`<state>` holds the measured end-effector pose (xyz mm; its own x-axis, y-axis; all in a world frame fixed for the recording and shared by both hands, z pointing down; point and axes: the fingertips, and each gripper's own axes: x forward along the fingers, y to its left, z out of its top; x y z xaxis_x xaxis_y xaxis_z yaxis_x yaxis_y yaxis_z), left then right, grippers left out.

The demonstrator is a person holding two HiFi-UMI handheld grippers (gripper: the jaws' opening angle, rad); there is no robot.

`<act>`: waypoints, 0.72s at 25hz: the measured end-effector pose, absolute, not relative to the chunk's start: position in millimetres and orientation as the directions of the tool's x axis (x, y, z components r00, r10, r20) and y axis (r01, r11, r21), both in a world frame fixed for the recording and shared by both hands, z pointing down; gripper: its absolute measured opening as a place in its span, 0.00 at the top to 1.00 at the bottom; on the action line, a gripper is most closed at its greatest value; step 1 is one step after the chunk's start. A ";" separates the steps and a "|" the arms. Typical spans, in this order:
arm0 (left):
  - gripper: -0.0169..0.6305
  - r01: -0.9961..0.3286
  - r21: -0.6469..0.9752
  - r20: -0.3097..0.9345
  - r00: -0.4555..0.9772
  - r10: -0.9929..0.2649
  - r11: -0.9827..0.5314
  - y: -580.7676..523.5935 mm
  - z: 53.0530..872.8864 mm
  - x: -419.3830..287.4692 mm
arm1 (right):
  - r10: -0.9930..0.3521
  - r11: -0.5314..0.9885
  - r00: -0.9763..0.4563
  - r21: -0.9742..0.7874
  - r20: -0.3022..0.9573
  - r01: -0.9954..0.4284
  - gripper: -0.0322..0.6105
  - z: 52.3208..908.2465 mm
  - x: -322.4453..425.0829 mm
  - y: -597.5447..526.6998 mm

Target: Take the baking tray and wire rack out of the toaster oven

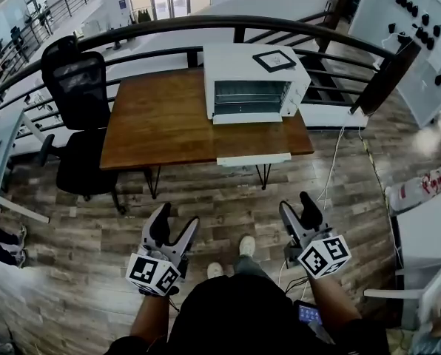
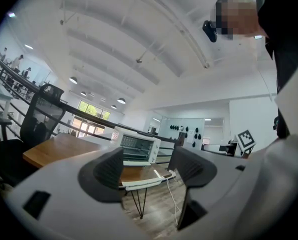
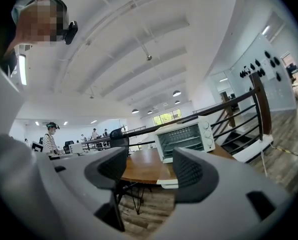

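Head view alone shows black-framed card (image 1: 274, 60) on toaster oven (image 1: 235, 61), counter (image 1: 161, 124) back right corner. Both spread, empty: left hand-held gripper (image 1: 176, 222), right hand-held gripper (image 1: 296, 207).

At twelve o'clock, the toaster oven (image 1: 251, 87) holds contents too small to tell; forearms (image 1: 150, 320) cut off at six o'clock.

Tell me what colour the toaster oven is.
White; the toaster oven shows best in the head view.
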<state>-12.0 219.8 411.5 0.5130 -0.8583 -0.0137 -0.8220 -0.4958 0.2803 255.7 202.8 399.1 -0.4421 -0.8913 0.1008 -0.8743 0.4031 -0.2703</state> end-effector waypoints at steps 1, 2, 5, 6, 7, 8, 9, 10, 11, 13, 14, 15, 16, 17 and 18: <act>0.46 -0.823 0.278 -0.013 0.512 -0.859 -0.495 216.1 411.3 -13.1 | -0.892 0.401 -0.441 -0.273 0.102 -0.874 0.50 399.4 255.4 197.6; 0.46 -0.825 0.276 -0.013 0.509 -0.860 -0.493 211.8 411.3 -13.7 | -0.892 0.400 -0.440 -0.273 0.102 -0.875 0.50 399.5 255.5 191.5; 0.46 -0.833 0.264 -0.008 0.502 -0.865 -0.486 196.5 410.8 -13.2 | -0.888 0.413 -0.449 -0.259 0.098 -0.873 0.51 398.8 254.4 171.8; 0.46 -0.835 0.259 -0.005 0.501 -0.865 -0.485 191.3 409.8 -13.4 | -0.884 0.423 -0.457 -0.251 0.094 -0.871 0.51 398.9 252.4 165.8; 0.46 -0.838 0.250 -0.001 0.501 -0.865 -0.486 185.7 408.3 -14.4 | -0.880 0.434 -0.466 -0.242 0.090 -0.867 0.51 399.6 249.3 159.7; 0.46 -0.839 0.241 0.002 0.503 -0.865 -0.487 179.6 406.3 -15.4 | -0.876 0.445 -0.475 -0.236 0.086 -0.864 0.51 400.8 246.0 152.8; 0.46 -0.840 0.232 0.004 0.505 -0.863 -0.490 173.1 404.3 -15.5 | -0.872 0.453 -0.482 -0.237 0.081 -0.860 0.51 402.1 243.5 144.9; 0.46 -0.840 0.228 0.005 0.506 -0.862 -0.492 166.4 403.0 -14.5 | -0.870 0.457 -0.487 -0.245 0.077 -0.855 0.52 403.8 242.6 136.2; 0.47 -0.841 0.229 0.007 0.505 -0.863 -0.490 159.5 402.8 -12.3 | -0.868 0.458 -0.490 -0.259 0.075 -0.850 0.53 405.9 243.4 126.7; 0.47 -0.847 0.234 0.014 0.494 -0.869 -0.478 144.5 404.3 -5.7 | -0.866 0.457 -0.495 -0.292 0.071 -0.840 0.53 410.0 248.1 105.5; 0.47 -0.849 0.236 0.018 0.489 -0.872 -0.472 136.9 405.3 -2.0 | -0.863 0.459 -0.500 -0.305 0.069 -0.835 0.53 411.4 250.4 94.8; 0.47 -0.852 0.239 0.020 0.485 -0.874 -0.467 129.5 406.2 1.4 | -0.860 0.464 -0.506 -0.313 0.066 -0.829 0.54 412.2 252.4 84.3; 0.47 -0.853 0.241 0.022 0.481 -0.877 -0.462 122.0 406.9 4.5 | -0.857 0.470 -0.512 -0.315 0.064 -0.825 0.54 412.6 254.4 73.9; 0.47 -0.856 0.241 0.025 0.477 -0.879 -0.458 114.4 407.5 7.2 | -0.854 0.475 -0.517 -0.312 0.063 -0.823 0.54 412.9 257.0 63.2; 0.47 -0.858 0.241 0.028 0.473 -0.881 -0.453 106.2 408.2 9.5 | -0.852 0.479 -0.520 -0.310 0.063 -0.822 0.54 413.4 260.3 52.3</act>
